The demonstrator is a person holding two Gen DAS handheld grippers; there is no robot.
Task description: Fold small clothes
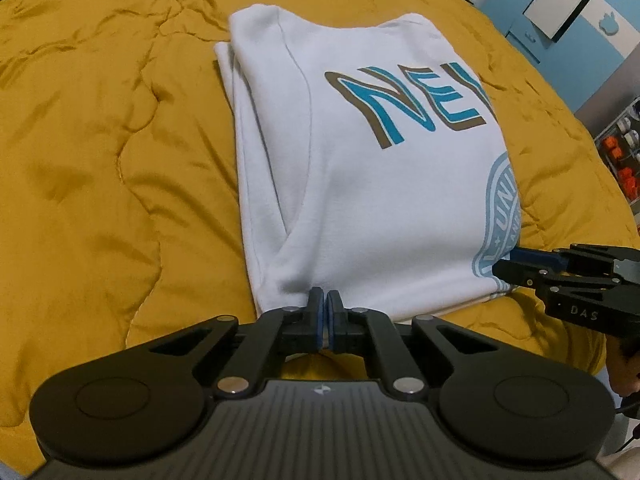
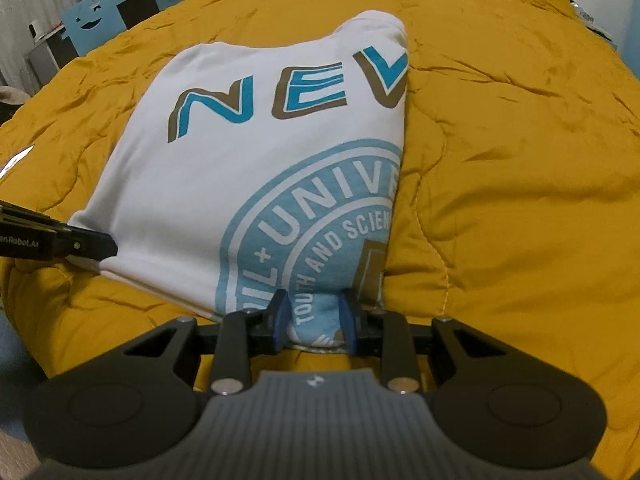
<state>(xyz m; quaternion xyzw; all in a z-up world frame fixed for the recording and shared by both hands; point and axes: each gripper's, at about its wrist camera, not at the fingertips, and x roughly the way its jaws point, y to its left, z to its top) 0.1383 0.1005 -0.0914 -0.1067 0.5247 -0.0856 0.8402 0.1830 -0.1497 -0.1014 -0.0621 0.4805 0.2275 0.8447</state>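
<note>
Yellow quilt (image 1: 100, 160), one folded white shirt (image 1: 360, 200)

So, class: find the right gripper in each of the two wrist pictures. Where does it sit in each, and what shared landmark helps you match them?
Left wrist view: the right gripper enters from the right edge, low, at the white shirt near corner.
Right wrist view: the right gripper sits bottom centre, its fingers around the shirt's near edge.
Shared landmark: the blue round seal print on the shirt.

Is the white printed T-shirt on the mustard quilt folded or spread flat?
Folded: the white printed T-shirt shows stacked layers along its left edge, and its lettering is cut off at the right fold.
</note>
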